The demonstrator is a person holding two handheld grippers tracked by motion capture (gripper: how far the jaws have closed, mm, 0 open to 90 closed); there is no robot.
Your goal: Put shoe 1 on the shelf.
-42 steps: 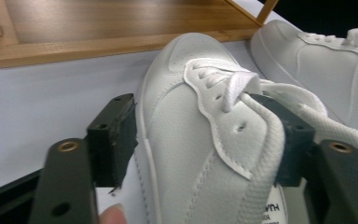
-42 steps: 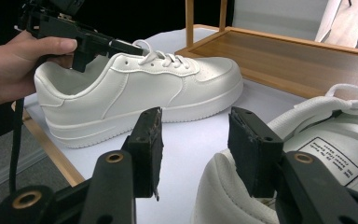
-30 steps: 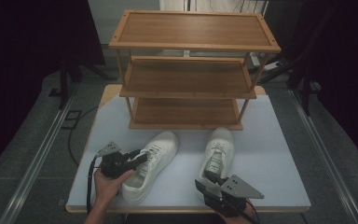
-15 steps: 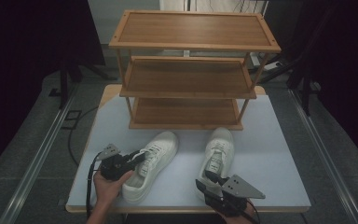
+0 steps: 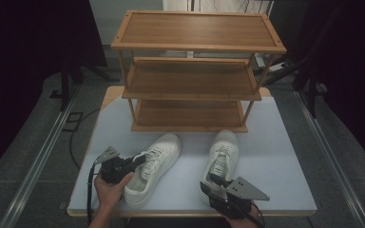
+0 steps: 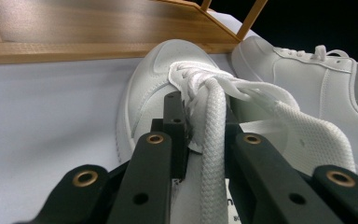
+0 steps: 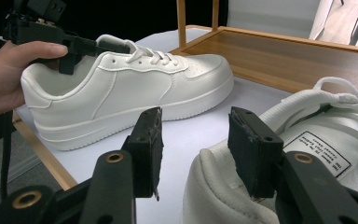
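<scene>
Two white shoes are set side by side on the white surface (image 5: 285, 156), just in front of a wooden shoe rack (image 5: 192, 71) with three shelves. The left shoe (image 5: 152, 166) lies at a slant, its toe turned toward the rack. The left gripper (image 5: 132, 164) is held at this shoe, and its jaws have just been closing; they are now shut on the tongue and a thick lace (image 6: 213, 140) at the shoe's top. The right shoe (image 5: 222, 159) is pointed straight at the rack. The right gripper (image 7: 193, 149) is held low at its heel, jaws open, one inside the collar and one outside. The lowest shelf stands right behind both toes.
</scene>
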